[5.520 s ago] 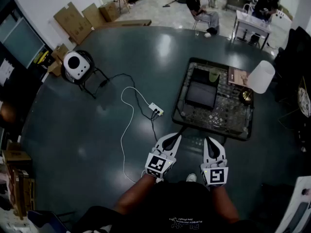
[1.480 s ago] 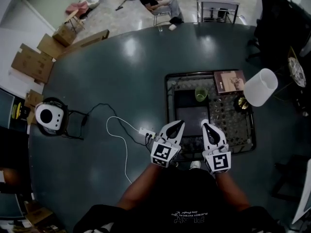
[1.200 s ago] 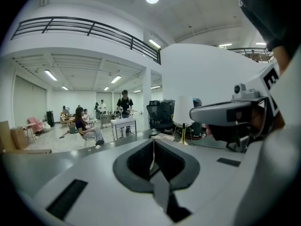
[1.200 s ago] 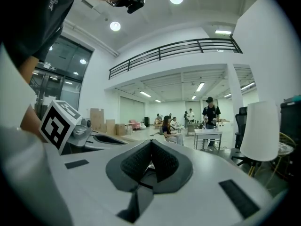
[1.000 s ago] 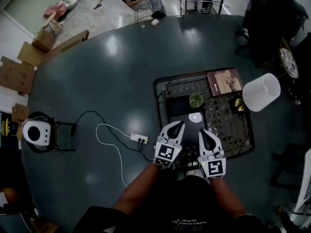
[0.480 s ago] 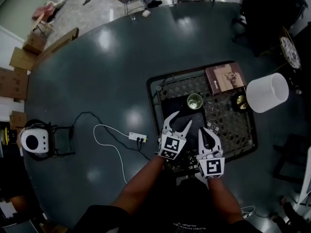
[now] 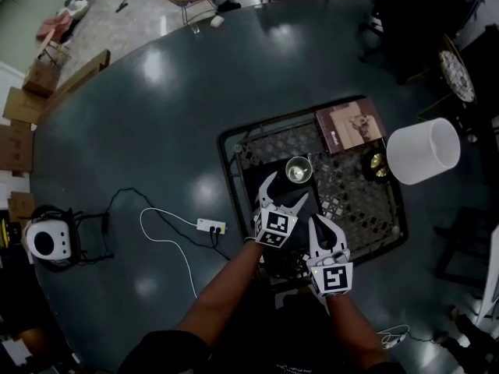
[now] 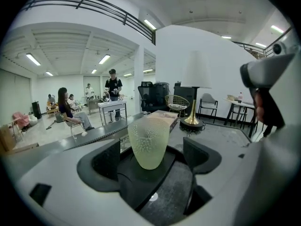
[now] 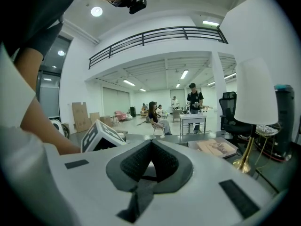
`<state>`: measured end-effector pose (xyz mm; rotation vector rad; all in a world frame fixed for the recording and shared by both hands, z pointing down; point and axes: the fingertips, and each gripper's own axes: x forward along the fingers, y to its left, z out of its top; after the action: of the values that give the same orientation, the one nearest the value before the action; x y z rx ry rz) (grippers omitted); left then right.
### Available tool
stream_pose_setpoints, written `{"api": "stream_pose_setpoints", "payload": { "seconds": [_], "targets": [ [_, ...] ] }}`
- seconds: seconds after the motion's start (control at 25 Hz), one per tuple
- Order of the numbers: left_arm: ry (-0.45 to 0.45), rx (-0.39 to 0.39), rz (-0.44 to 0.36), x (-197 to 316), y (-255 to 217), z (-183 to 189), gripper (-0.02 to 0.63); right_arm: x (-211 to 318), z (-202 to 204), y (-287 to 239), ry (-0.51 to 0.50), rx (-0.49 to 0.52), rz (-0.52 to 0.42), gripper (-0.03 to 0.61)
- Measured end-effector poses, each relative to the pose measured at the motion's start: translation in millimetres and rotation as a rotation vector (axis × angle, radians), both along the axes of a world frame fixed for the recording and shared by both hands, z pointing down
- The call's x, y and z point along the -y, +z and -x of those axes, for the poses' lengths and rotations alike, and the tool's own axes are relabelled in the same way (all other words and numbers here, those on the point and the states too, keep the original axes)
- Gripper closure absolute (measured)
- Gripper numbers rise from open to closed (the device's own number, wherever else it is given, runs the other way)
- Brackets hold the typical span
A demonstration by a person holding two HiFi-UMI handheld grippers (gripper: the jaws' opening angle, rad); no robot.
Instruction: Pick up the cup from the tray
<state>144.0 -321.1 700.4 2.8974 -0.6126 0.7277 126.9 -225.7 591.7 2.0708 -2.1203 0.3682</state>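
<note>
A pale green dimpled cup (image 7: 298, 169) stands upright on a dark mat inside the black wire tray (image 7: 231, 148). In the left gripper view the cup (image 8: 149, 142) sits between the two dark pads (image 8: 106, 159), with a gap on each side. My left gripper (image 7: 285, 188) reaches over the tray's near part with its jaws opening around the cup, not touching it. My right gripper (image 7: 322, 226) hangs just behind and to the right. In the right gripper view, the right gripper (image 9: 151, 145) has its jaws together on nothing.
On the tray's far right lie a brown book (image 7: 351, 125) and a lamp's brass base (image 7: 376, 162) under a white shade (image 7: 423, 151). A white power strip (image 7: 210, 226) with its cable lies left of the tray. A white device (image 7: 44, 241) stands at the table's left edge.
My left gripper has moved forward to the cup and its jaws have spread from shut to wide. The right gripper stays shut, trailing behind.
</note>
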Motion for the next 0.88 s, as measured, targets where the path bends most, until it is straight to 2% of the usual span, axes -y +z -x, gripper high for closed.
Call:
{"api": "stream_pose_setpoints", "payload": {
  "seconds": [0.24,0.48,0.72,0.88],
  "targets": [
    [0.005,0.039,0.015,17,21,-21,0.201,1,3,-3,0.002,0.010,-0.047,0.569],
    [0.035,0.062,0.032,23,31,-35,0.201,-6,5,1,0.012,0.025,-0.028,0.569],
    [0.026,0.061,0.023,30,35,-44,0.204,-11,-3,0,0.028,0.020,-0.028,0.570],
    [0.019,0.066,0.035,30,38,-44,0.236,-18,-5,3,0.037,0.021,-0.020,0.569]
  ]
}}
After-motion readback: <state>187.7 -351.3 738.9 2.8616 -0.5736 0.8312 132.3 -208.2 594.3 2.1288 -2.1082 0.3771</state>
